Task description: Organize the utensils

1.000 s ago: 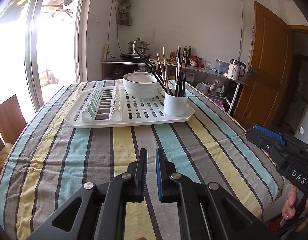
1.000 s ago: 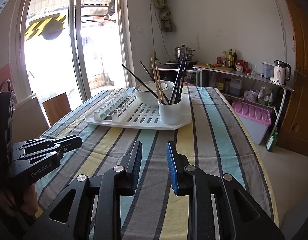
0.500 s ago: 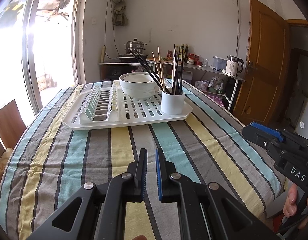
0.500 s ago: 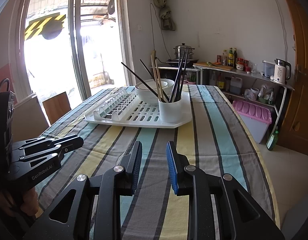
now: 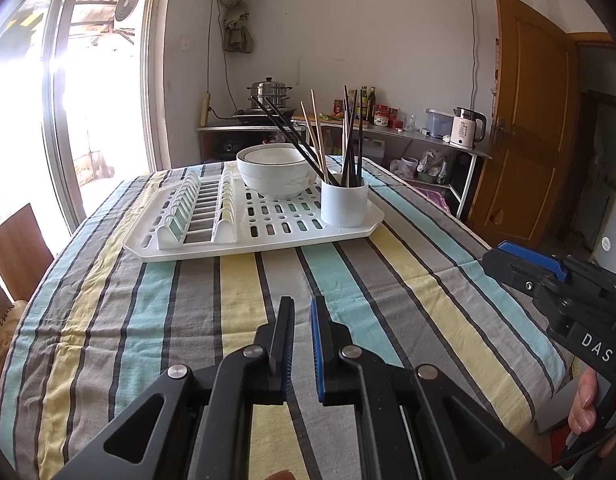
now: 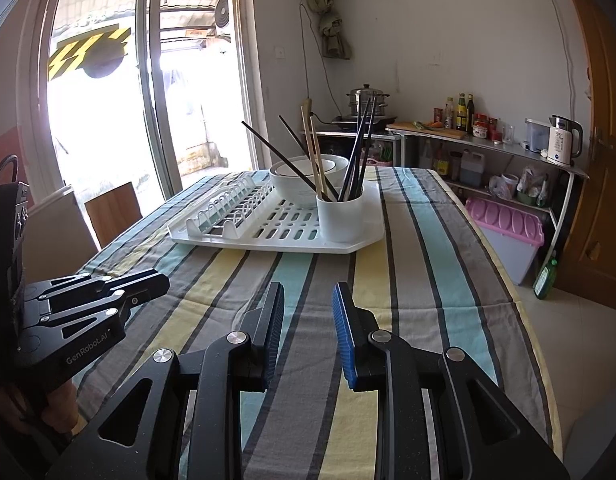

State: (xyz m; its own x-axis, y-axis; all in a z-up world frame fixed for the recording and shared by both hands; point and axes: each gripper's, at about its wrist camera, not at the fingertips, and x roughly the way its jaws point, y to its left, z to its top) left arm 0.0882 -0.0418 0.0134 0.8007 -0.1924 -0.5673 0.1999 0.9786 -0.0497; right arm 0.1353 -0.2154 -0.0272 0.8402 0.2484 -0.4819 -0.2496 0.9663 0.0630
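The chopsticks point(image 5: 332, 140) are all standing in the white cup point(image 5: 344, 204), which is sitting on the near right corner of the white drying tray point(image 5: 180, 250). Nothing is lying loose on the table, so I think the tidying is nearly done, or maybe only now starting. I cannot tell which.

The left gripper point(image 5: 302, 312) is hanging low over the striped tablecloth point(image 5: 120, 300), well back from the tray. Its fingers are almost together, with just a thin gap, and they are holding nothing. The right gripper point(image 6: 308, 300) is waiting there too, its fingers a little apart and empty.

Some chopsticks are looking dark and shiny, others pale like wood. All are long and thin, leaning different ways. The cup is looking smooth and round. The tray is hard plastic, full of slots and ribs. Two round white bowls point(image 5: 274, 174) are sitting stacked behind the cup. The cloth is looking soft and a bit wrinkly.
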